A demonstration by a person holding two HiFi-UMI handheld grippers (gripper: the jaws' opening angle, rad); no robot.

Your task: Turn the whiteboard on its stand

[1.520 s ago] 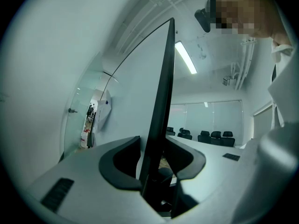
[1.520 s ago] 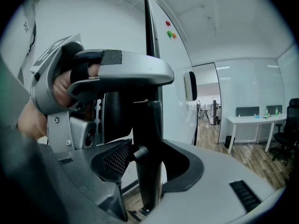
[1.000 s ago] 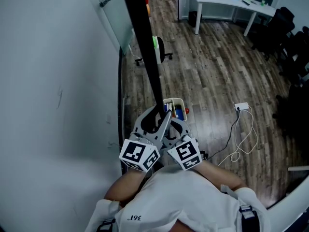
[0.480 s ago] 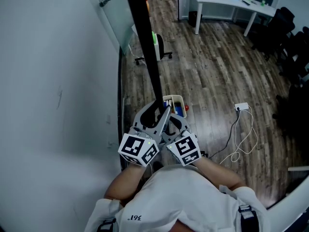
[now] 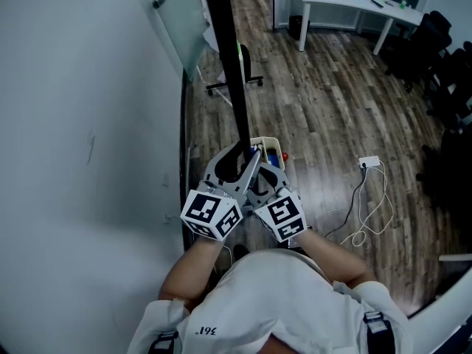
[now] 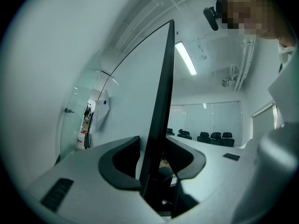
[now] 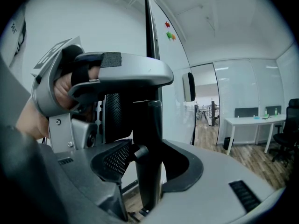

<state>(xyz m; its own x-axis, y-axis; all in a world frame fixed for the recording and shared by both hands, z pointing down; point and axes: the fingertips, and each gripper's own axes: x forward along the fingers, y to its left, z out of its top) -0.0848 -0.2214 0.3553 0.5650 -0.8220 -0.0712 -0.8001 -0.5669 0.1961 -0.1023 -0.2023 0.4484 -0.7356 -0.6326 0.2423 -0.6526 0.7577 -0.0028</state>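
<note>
whiteboard [image 5: 231, 80] stands upright, seen edge-on, btwn the pale wall [image 5: 74, 139] and wood floor [image 5: 324, 116]. l gripper [image 5: 223, 171] is clamped on its black edge frame. r gripper [image 5: 262, 175], just beside it, is clenched on the same edge, both at approx. the same height.

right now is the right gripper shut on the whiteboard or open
Shut: the right gripper clamps the whiteboard's black frame edge between its jaws.
</note>
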